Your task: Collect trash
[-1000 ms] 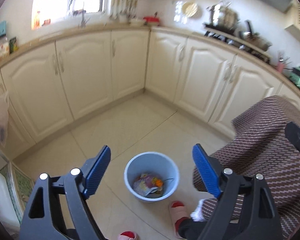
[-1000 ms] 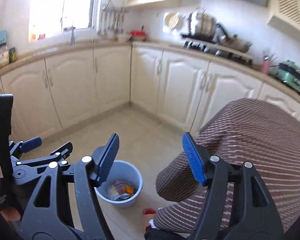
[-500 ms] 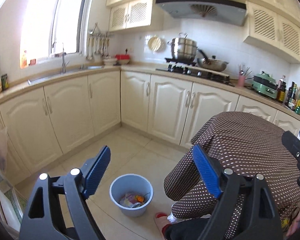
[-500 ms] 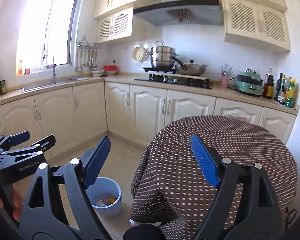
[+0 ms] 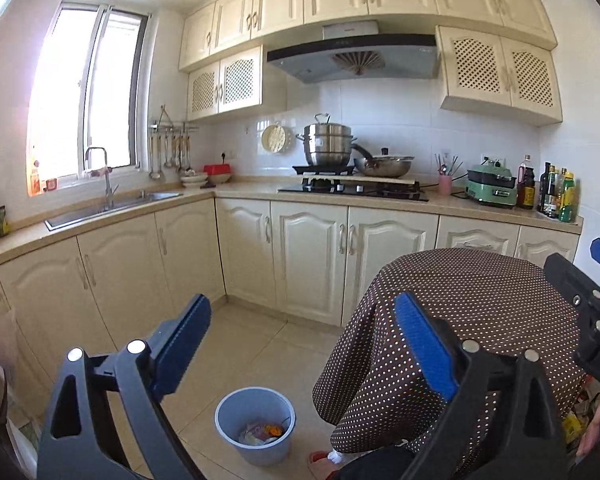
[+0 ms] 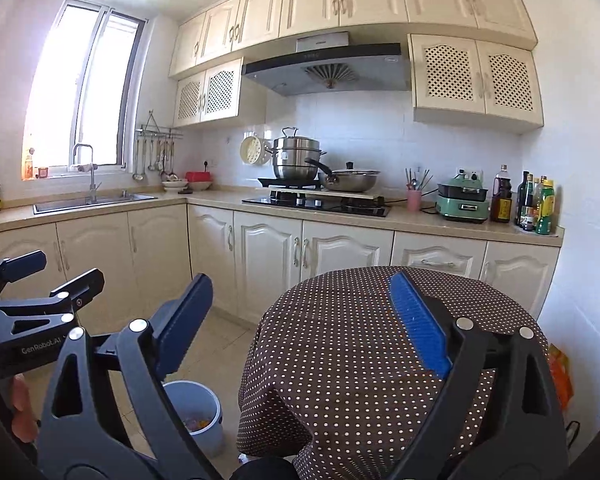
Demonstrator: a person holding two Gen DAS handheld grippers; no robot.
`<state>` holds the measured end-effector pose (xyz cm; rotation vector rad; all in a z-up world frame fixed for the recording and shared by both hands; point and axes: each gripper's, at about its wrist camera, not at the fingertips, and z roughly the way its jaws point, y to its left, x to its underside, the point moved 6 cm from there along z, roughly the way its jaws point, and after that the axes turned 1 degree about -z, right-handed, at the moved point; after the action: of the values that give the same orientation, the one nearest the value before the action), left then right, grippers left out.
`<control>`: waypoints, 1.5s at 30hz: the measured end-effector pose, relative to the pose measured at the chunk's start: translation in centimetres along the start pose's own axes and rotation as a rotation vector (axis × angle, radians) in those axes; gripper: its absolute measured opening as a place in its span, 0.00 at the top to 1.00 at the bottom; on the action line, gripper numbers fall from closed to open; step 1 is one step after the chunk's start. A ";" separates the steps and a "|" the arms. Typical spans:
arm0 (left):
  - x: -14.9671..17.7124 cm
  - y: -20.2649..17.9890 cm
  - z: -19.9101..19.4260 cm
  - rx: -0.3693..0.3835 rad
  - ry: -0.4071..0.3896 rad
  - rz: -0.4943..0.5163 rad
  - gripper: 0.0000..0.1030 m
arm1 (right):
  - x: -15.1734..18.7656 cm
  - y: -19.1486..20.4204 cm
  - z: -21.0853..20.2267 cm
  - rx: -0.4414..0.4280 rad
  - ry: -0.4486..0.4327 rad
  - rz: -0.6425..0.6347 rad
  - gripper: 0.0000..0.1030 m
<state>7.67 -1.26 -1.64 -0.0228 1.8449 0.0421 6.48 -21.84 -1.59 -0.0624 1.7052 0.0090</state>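
Blue bin (image 5: 255, 424), floor, six o'clock of the left view: holds mixed trash, collection seemingly near done. Left tongs (image 5: 300, 344) and right tongs (image 6: 300, 320): jaws just widened, gaping, empty. Polka-dot table (image 6: 380, 340) at four o'clock: top bare.

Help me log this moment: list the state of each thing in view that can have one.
left gripper: jaws open, nothing between, just been opening.
right gripper: jaws open, empty, just been opening.
blue bin: upright, trash inside.
table: covered with dotted cloth.
lower cabinets: doors shut.
pan: lidded, on stove.
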 end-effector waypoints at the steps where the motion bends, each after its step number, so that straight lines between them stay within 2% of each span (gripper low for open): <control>1: -0.1 -0.3 -0.3 0.003 -0.005 0.006 0.10 | 0.0 -0.3 -0.2 0.001 -0.002 0.004 0.13; 11: -0.4 -1.1 -1.1 0.018 -0.028 0.010 0.10 | 0.5 -1.7 -0.5 -0.026 0.007 0.042 0.12; 25: 0.0 -0.9 -1.0 0.018 -0.045 0.014 0.10 | 0.8 -0.7 0.1 -0.035 0.024 0.032 0.11; 45: 0.5 -0.8 0.2 0.018 -0.019 0.010 0.10 | 1.3 0.2 0.8 -0.039 0.044 0.022 0.11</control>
<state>7.71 -2.01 -2.22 -0.0006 1.8261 0.0322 7.06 -21.64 -2.98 -0.0732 1.7494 0.0578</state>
